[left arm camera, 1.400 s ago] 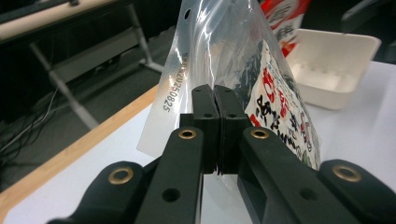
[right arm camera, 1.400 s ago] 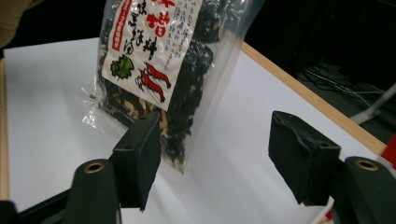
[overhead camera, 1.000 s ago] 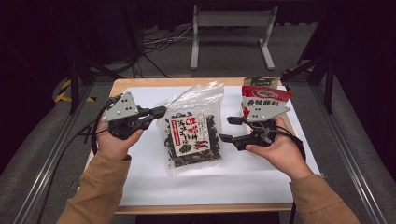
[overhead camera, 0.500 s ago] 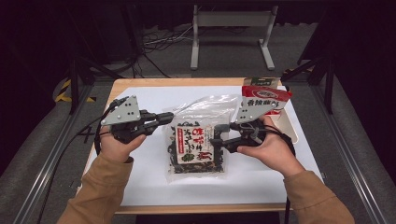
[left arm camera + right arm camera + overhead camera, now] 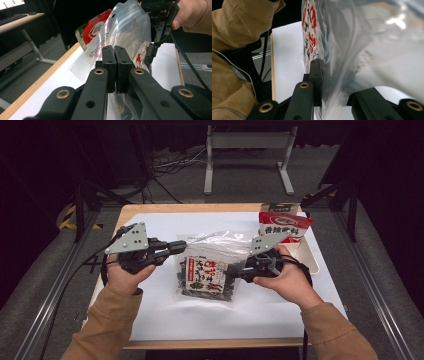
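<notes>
- Evidently the clear bag (image 5: 210, 270) of dark dried food is held above the white worktop (image 5: 165, 320) so both sides can be worked.
- Left hand-held gripper (image 5: 179, 245) is clamped on its upper left edge.
- Right hand-held gripper (image 5: 236, 272) has just been closing; plastic lies between its jaws, seemingly pinched.
- Red lettering is unreadable; "20250625" is printed on the film.
</notes>
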Action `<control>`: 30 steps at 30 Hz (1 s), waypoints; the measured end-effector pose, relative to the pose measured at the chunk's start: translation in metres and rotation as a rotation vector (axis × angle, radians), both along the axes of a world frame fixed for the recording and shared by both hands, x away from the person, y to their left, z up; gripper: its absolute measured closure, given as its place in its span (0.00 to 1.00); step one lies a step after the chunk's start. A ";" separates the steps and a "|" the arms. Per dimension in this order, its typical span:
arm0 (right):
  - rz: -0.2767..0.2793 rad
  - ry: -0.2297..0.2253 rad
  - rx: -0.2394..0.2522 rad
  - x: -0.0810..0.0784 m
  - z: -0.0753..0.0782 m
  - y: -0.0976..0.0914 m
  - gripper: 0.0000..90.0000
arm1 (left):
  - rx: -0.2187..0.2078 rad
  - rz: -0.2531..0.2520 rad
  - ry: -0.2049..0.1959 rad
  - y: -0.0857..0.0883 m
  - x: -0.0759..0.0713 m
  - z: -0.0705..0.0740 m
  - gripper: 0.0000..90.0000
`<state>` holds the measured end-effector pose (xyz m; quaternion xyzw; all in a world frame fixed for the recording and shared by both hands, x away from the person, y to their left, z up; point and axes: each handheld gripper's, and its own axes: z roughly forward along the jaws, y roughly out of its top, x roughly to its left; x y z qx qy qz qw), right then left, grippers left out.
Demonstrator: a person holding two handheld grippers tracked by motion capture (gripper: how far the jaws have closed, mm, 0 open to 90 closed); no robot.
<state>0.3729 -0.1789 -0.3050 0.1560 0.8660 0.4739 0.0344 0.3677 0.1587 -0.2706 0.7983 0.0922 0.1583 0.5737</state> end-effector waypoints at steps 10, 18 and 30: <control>-0.009 0.021 -0.005 -0.001 0.003 -0.005 0.87 | -0.025 -0.015 0.036 0.001 0.005 -0.003 0.94; -0.018 0.030 -0.011 -0.002 0.005 -0.010 0.88 | -0.062 -0.022 0.065 0.007 0.007 -0.002 0.76; -0.049 -0.046 -0.030 -0.006 0.026 -0.031 0.87 | -0.067 0.016 0.095 0.021 0.013 -0.002 0.60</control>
